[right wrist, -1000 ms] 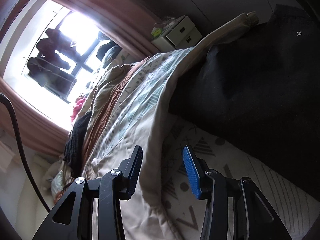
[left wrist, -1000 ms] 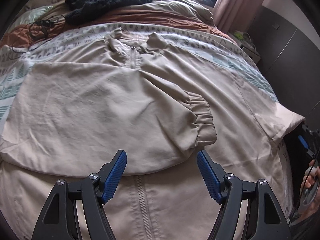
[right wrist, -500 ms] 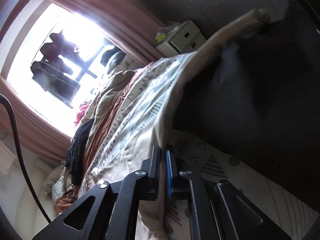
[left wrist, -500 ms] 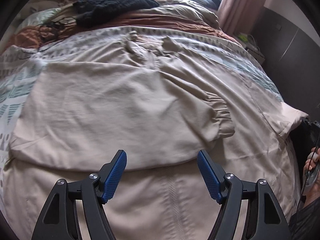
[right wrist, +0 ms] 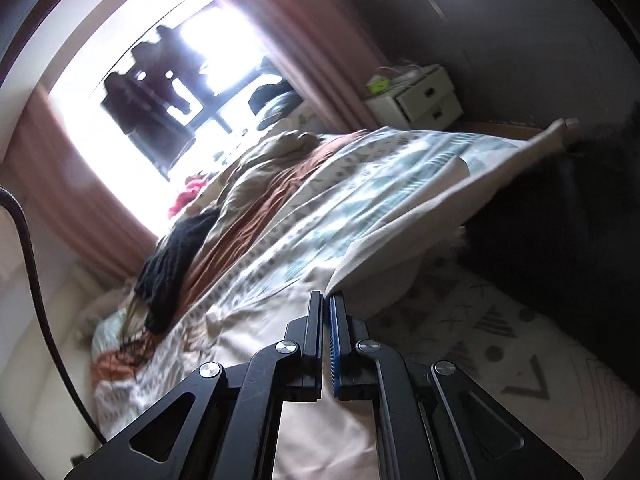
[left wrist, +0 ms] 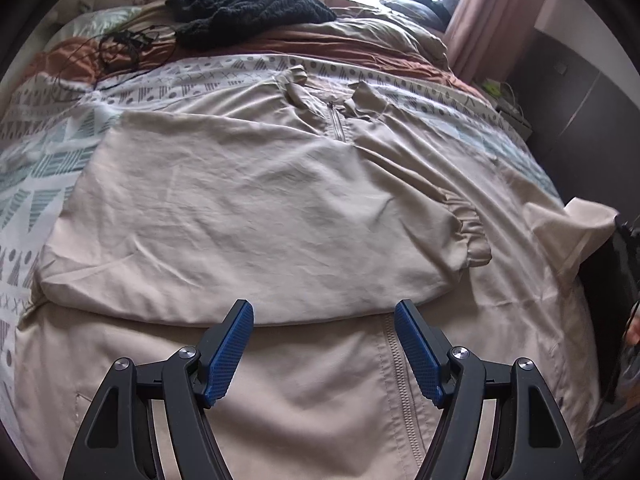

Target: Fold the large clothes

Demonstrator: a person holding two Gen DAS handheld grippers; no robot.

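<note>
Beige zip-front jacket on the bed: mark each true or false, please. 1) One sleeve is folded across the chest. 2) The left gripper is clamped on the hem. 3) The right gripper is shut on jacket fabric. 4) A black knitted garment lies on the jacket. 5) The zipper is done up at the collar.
1) True: a sleeve with an elastic cuff lies across the beige zip-front jacket.
2) False: the left gripper is open above the fabric, gripping nothing.
3) True: the right gripper is shut on a jacket edge.
4) False: the black knitted garment lies apart, further up the bed.
5) True: the zipper is closed there.
</note>
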